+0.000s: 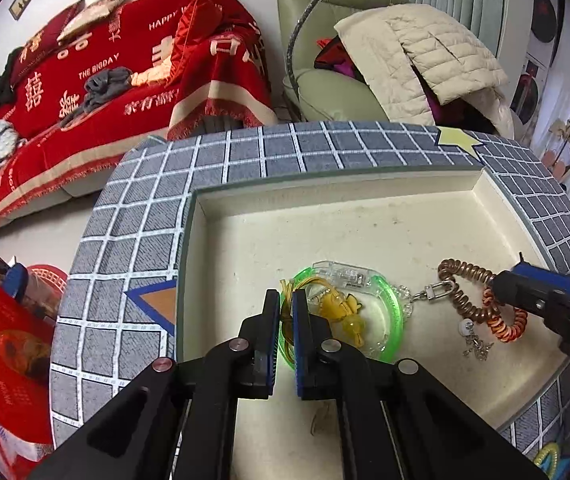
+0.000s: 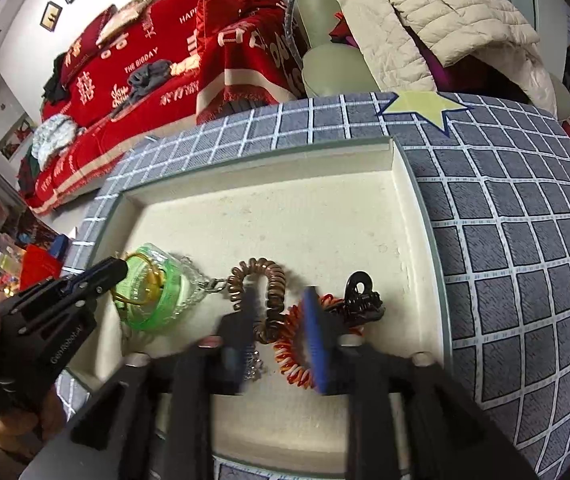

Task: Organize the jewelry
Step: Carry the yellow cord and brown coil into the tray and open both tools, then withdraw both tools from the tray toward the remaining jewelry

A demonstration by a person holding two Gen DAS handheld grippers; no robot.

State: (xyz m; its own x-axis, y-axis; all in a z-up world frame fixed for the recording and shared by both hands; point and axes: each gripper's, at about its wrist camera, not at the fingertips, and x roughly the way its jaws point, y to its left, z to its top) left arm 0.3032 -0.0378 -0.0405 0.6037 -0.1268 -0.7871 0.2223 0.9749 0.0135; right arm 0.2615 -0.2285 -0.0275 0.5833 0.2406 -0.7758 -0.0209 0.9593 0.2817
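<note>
The left gripper is pinching its blue-padded jaws nearly together on the near rim of the translucent green plastic ring case, with the thin yellow cord of the case's contents lying right at its tips; the case is sitting low in the cream recessed tray and holding a yellow beaded charm. A small metal clasp is linking the case's clear beaded edge to a brown coiled bracelet just to its right. The right gripper is standing with its jaws partly apart, blurred, gripping nothing; the brown coil and an orange-and-white coiled bracelet are lying between its fingers, and no pad is pressing on either. A black claw hair clip is resting just beyond its right finger, touching the orange coil. A small silver chain charm is lying beside the coils. Around the tray, a grey fabric surface with a white grid is spreading outward.
</note>
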